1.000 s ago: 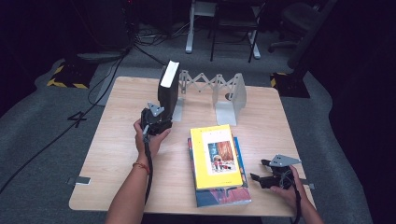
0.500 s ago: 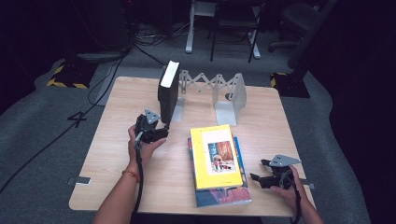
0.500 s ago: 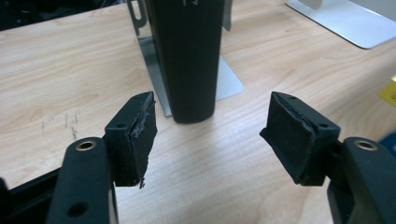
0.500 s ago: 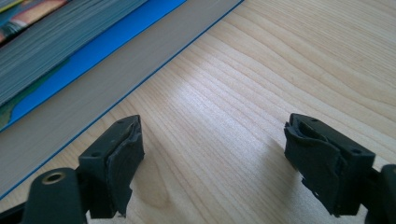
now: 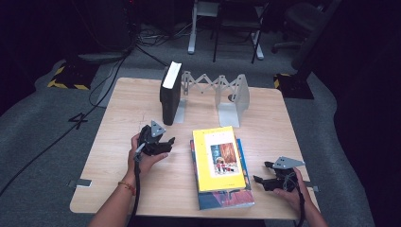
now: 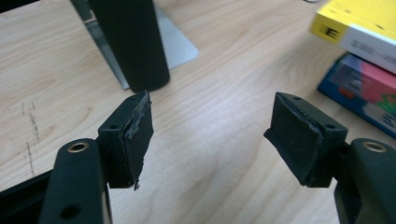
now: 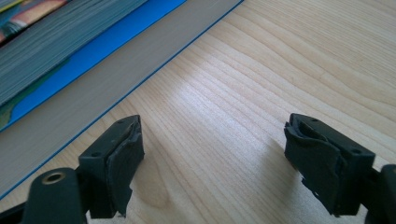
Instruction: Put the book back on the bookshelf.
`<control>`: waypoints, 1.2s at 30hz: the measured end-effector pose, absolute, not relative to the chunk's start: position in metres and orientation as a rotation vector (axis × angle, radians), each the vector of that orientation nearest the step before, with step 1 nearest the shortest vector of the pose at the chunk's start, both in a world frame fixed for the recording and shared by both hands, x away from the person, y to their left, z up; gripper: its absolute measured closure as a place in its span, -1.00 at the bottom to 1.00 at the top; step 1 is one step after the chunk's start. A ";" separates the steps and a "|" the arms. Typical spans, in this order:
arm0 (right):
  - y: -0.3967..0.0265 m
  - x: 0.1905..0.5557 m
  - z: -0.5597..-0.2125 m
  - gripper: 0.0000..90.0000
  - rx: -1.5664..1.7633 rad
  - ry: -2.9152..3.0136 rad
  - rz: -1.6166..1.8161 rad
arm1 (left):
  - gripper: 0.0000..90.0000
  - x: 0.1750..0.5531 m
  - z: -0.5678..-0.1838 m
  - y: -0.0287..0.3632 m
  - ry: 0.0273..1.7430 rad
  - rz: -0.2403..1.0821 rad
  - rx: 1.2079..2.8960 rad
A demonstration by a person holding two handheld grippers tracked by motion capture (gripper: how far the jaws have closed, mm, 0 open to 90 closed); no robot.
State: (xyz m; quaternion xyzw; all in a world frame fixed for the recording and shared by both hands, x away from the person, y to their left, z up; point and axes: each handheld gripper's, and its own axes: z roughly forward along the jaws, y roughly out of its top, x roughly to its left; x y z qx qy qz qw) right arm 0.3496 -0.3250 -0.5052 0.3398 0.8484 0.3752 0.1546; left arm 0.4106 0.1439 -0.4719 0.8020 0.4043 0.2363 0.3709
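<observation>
A black book (image 5: 169, 94) stands upright against the left end of a folding metal book rack (image 5: 222, 87). My left gripper (image 5: 166, 145) hovers just in front of it, jaws pointing right. In the left gripper view the gripper (image 6: 212, 105) is open, its jaws have just been opening, and only bare wood lies between them; the black book (image 6: 135, 42) is ahead. A yellow book (image 5: 218, 158) lies flat on a blue one (image 5: 227, 199). My right gripper (image 5: 261, 172) rests open to the right of that stack, with the stacked books' page edges (image 7: 56, 42) to the left of the gripper (image 7: 213, 123).
The wooden table (image 5: 118, 118) has bare room on its left side and behind the stack. The rack's right metal end plate (image 5: 236, 97) stands upright with nothing against it. Chairs, cables and dark floor surround the table.
My left gripper has drawn back from the upright black book toward the near edge, and its jaws stand wider. The right gripper and the books have not moved.
</observation>
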 end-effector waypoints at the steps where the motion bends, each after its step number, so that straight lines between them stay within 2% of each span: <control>1: -0.325 0.350 -0.505 -0.56 0.974 2.431 1.075 | -0.32 0.408 -0.472 0.143 1.030 0.589 2.063; 36: -0.325 0.346 -0.503 -0.53 0.960 2.442 1.051 | -0.43 0.341 -0.488 0.113 0.679 0.471 2.304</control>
